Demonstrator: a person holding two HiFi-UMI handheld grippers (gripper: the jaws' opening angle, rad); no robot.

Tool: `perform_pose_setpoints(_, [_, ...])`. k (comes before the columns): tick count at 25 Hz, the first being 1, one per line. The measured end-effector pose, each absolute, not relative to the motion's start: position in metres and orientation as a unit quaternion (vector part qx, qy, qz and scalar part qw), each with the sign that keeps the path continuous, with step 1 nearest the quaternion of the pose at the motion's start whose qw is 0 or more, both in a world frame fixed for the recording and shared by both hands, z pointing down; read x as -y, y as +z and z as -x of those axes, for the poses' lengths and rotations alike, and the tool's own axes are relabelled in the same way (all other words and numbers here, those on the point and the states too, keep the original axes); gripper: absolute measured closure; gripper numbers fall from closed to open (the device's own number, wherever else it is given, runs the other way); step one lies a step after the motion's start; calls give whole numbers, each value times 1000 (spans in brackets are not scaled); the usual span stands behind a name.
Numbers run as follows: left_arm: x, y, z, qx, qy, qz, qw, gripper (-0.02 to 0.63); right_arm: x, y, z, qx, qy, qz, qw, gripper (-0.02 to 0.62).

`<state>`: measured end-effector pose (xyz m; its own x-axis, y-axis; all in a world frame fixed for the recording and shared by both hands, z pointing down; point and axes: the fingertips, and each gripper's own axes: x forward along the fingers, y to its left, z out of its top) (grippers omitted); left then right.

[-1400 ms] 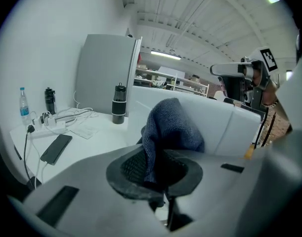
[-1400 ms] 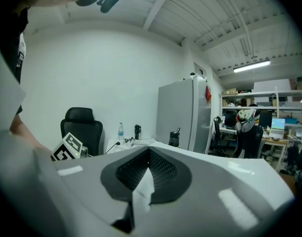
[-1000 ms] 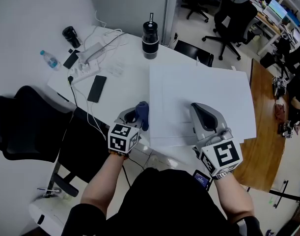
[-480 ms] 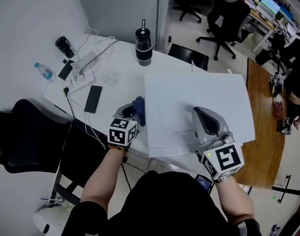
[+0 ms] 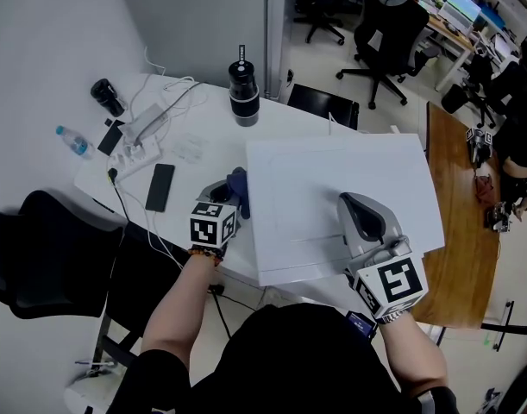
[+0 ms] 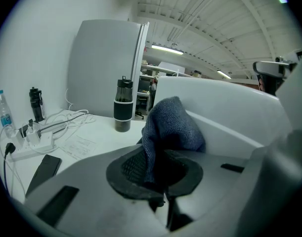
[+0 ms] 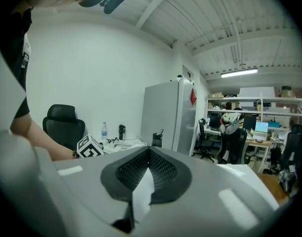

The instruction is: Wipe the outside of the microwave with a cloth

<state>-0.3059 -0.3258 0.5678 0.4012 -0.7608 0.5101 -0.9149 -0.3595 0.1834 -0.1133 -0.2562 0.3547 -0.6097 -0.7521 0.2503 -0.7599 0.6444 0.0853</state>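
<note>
The white microwave [image 5: 332,188] fills the middle of the head view, seen from above. My left gripper [image 5: 231,188] is at its left side, shut on a dark blue cloth [image 5: 239,182]. The cloth sits against the microwave's left wall. In the left gripper view the cloth [image 6: 170,125] bunches up out of the gripper [image 6: 158,172], with the microwave [image 6: 225,107] just behind it. My right gripper [image 5: 358,210] lies on the microwave's top near the front right, shut and empty. The right gripper [image 7: 148,174] shows its pads together in its own view.
On the white desk left of the microwave are a black tumbler [image 5: 243,93], a phone [image 5: 159,186], a power strip with cables [image 5: 142,136] and a water bottle [image 5: 73,141]. A black chair [image 5: 39,257] stands at the left. A wooden table [image 5: 453,222] is at the right.
My left gripper has carried the cloth away from me along the microwave's left side. The right gripper has stayed on top of the microwave.
</note>
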Motion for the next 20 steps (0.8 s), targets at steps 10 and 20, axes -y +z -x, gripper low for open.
perform_pose_setpoints(10, [351,573,313,527,174,-798,234,565,259,352,98,887,11,-441,134,594])
perform_pose_setpoints(20, [349,547,327,541,159,-797,218,563,257,349,104,893,14,-429,136,594])
